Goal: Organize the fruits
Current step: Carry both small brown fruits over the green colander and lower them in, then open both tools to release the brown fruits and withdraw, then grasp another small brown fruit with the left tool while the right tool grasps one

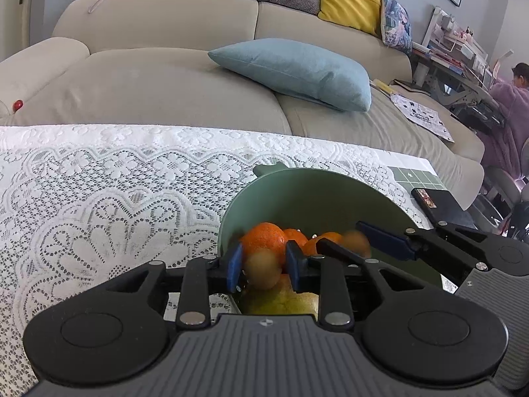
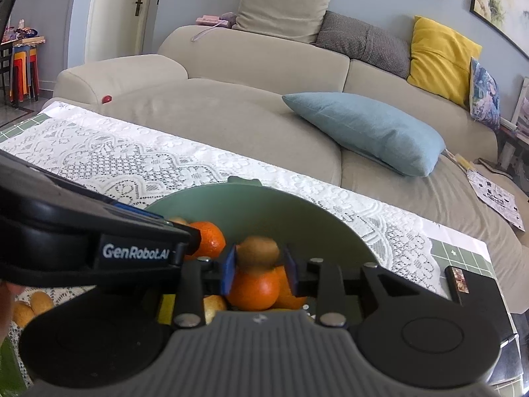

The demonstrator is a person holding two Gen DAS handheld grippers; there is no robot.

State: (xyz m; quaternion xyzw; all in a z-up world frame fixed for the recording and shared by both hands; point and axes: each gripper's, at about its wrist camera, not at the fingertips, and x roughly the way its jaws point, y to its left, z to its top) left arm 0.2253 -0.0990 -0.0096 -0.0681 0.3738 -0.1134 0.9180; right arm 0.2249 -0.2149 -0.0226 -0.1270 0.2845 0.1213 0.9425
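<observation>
While both pairs of tongs are hovering over the round sage-green bowl (image 2: 330, 228) on the lace-covered counter (image 1: 99, 198), each is bracketing one small tan oval fruit. Left tongs (image 1: 263, 266) are straddling a blurred brown fruit (image 1: 263, 269) whose edges are meeting the blue pads (image 1: 234, 266); whether those pads are pressing or just parting cannot be told. Right tongs (image 2: 259, 273) are standing slightly spread around a fuzzy kiwi-like fruit (image 2: 258, 252), with thin gaps showing at either pad, so it is likely resting loose. That fruit is lying directly between and slightly above the pads, long axis crosswise, perched on glossy dimpled mandarins (image 2: 254, 289) heaped inside the smooth matte bowl. Pale yellow rounded fruits (image 2: 28, 307) are waiting on the counter, nearer the left hand.
</observation>
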